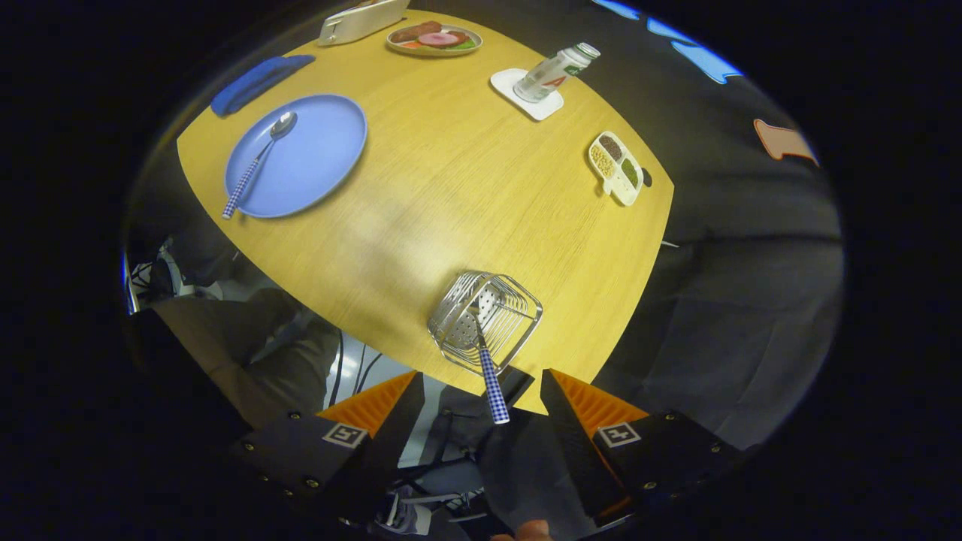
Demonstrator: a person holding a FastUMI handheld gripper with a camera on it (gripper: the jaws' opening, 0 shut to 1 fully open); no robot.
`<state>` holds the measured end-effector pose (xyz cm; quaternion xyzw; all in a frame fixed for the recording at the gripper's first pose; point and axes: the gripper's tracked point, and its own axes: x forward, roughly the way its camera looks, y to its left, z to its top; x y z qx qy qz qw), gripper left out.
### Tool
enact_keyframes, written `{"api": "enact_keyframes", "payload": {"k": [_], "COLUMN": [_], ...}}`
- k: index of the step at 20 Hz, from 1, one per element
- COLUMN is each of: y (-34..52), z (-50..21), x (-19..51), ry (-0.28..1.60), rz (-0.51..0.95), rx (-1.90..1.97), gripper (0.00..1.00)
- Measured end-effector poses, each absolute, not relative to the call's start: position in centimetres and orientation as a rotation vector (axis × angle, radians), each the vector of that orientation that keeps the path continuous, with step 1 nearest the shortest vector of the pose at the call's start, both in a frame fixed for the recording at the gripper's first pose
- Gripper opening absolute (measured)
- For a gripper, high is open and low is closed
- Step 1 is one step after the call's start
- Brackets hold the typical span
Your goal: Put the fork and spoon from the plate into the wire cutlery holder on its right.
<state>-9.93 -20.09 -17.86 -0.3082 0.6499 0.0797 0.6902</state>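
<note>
A wire cutlery holder (486, 321) stands near the table's edge, just ahead of my fingers. One utensil (490, 376) with a blue checked handle stands in it, its handle leaning out toward me; its head is hidden among the wires, so I cannot tell fork from spoon. My gripper (479, 402) is open above and behind the holder, the handle's end lying between the fingertips without touching them. Far beyond, a blue plate (316, 161) carries a spoon (259, 161) with a matching checked handle that sticks out over the rim.
On the wooden table (451, 195): a folded blue cloth (259, 83) behind the plate, a food plate (434, 37), a bottle (555, 71) on a white coaster, a small divided dish (618, 167). A person's legs (255, 338) show below the table edge.
</note>
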Motion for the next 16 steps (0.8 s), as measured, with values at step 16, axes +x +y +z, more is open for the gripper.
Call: {"api": "enact_keyframes", "payload": {"k": [16], "y": [-2.1], "z": [-20.9], "x": [-10.8], "ry": [1.272], "rz": [0.441], "rx": [-0.479], "gripper": [0.95]}}
